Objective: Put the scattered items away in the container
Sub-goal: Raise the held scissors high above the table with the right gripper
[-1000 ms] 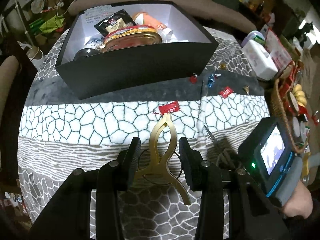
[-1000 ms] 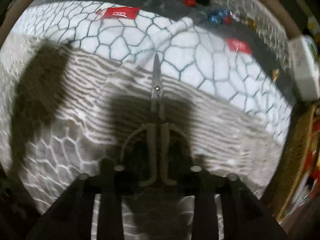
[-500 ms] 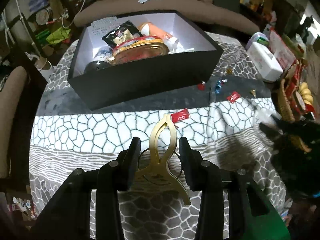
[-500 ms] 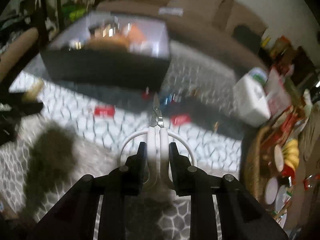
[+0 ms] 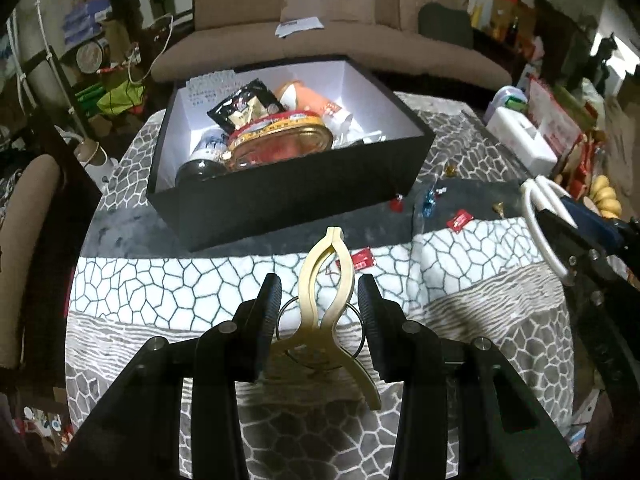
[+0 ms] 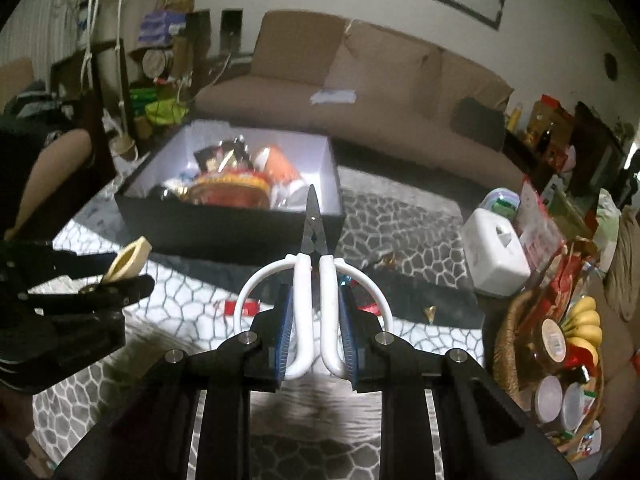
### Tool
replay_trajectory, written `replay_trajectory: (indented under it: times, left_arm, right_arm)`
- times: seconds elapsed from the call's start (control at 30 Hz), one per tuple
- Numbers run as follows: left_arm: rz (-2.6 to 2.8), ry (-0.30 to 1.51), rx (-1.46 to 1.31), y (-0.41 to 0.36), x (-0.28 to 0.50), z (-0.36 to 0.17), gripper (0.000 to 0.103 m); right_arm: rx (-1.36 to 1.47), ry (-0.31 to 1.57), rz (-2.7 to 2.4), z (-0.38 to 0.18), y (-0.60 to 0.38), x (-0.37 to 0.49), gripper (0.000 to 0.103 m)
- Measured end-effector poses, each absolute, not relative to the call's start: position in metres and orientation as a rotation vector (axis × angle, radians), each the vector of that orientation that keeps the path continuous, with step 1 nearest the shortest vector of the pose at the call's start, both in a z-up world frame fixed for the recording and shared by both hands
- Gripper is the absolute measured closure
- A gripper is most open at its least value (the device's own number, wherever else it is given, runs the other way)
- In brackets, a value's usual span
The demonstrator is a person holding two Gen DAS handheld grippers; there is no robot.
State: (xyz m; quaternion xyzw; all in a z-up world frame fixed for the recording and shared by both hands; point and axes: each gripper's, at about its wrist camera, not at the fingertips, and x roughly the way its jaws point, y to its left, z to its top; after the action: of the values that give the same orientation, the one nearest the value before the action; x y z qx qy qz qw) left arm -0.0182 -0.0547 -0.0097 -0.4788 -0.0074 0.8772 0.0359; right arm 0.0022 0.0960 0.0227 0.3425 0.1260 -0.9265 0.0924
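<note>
The right claw (image 6: 311,344) is clamped on the white scissors (image 6: 314,288) (blades toward the black box (image 6: 224,228)); the left claw (image 5: 319,320) grips a gold clip (image 5: 326,292) above the table (image 5: 160,280).

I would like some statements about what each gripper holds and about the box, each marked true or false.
1. The right gripper is closed on the handles of white scissors. True.
2. The scissors' blades stand wide open. False: the blades are closed and point toward the black box.
3. The left gripper holds a gold clip. True.
4. The black box is empty. False: it already holds a round tin, a dark packet and other items.
5. Small red packets lie on the patterned cloth in front of the box. True.
6. The gold clip is lying inside the box. False: it is between the left gripper's fingers, outside the box.
</note>
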Motion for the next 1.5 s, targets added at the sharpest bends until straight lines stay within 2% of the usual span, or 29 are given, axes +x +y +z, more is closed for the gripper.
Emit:
replay_trajectory:
  times: [0.37, 0.67, 1.17, 1.5]
  left_arm:
    - [2.823, -0.023, -1.259, -0.054, -0.007, 0.02, 0.066]
    - [2.855, 0.002, -1.121, -0.049, 0.0, 0.036, 0.066]
    - [2.954, -0.015, -0.935, -0.045, 0.015, 0.063, 0.066]
    - [2.984, 0.008, -0.891, -0.046, 0.022, 0.075, 0.066]
  right_arm:
    - [0.777, 0.267, -2.838, 0.057, 0.114, 0.018, 0.081]
    - [0.644, 0.336, -2.85, 0.069, 0.106, 0.03, 0.081]
    - [0.533, 0.258, -2.896, 0.084, 0.119, 0.038, 0.081]
    - [0.418, 0.295, -2.897, 0.095, 0.115, 0.051, 0.081]
